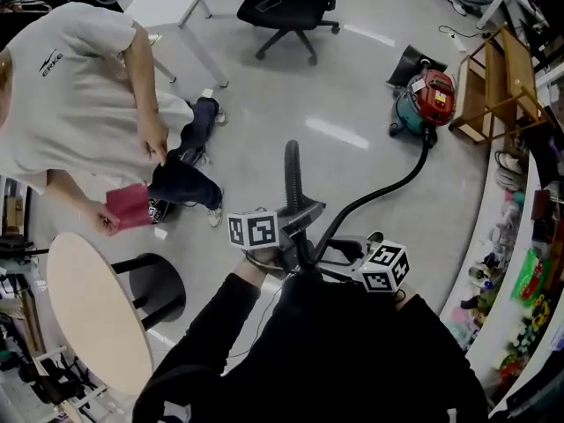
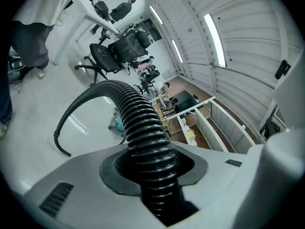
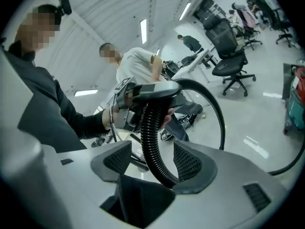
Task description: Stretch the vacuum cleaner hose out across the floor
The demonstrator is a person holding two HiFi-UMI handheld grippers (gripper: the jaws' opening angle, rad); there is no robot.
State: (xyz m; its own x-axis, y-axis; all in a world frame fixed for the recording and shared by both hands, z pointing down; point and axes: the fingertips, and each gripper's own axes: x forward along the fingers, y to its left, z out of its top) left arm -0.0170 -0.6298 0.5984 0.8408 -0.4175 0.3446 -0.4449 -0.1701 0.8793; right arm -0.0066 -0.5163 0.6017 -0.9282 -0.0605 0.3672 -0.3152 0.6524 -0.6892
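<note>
Hose [image 2: 143,132], black and ribbed, curving, clamped in left tool [image 2: 151,171], loose between parted mesh-textured pads [image 3: 193,161] of right tool [image 3: 151,162].

Bright, even indoor light falls from ceiling strip lamps [image 2: 215,39]. White glare streaks cross the glossy floor [image 1: 352,77] just left of the vacuum cleaner [image 1: 427,102]; shadows beside it are soft and faint. Every view bows strongly toward its edges, and both gripper views have black corners.
</note>
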